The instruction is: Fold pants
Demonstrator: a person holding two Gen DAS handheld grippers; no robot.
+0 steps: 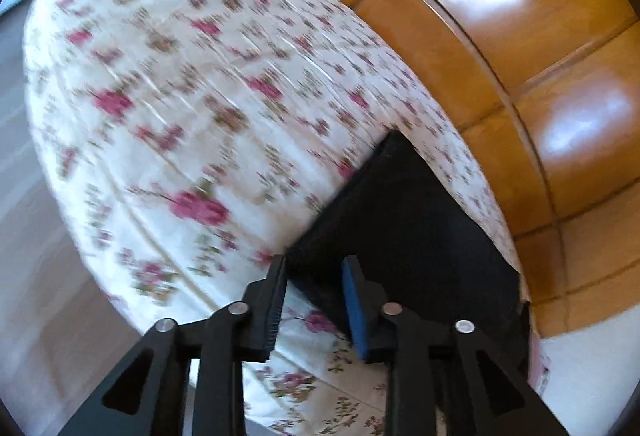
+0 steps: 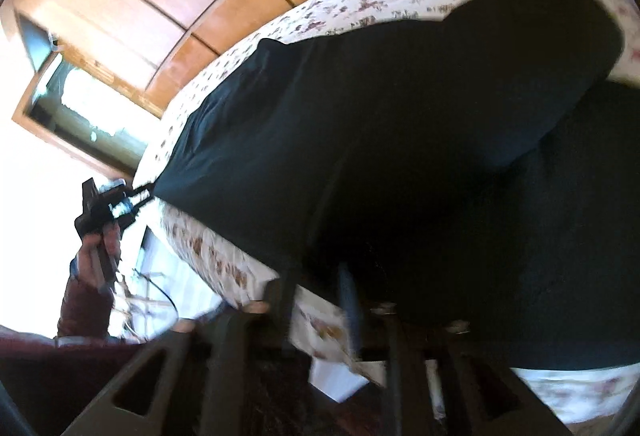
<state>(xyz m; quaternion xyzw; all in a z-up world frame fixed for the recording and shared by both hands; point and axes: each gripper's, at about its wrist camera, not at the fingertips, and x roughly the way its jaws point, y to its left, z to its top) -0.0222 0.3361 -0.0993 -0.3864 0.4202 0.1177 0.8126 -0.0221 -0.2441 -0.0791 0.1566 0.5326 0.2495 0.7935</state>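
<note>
Left wrist view: left tongs (image 1: pixel 314 300) standing apart, straddling a corner of the black pants (image 1: pixel 404 220) without clamping it. Pants lying on the floral bedsheet (image 1: pixel 180 108), near the wooden panelled wall (image 1: pixel 520 48).

Right wrist view, blurred: right tongs (image 2: pixel 316 300) standing apart at the near edge of the pants (image 2: pixel 400 156), gripping nothing. Pants spreading wide across the bedsheet (image 2: pixel 400 0). Left tongs (image 2: pixel 142 194) reaching the far corner, too small for telling their state here.
</note>
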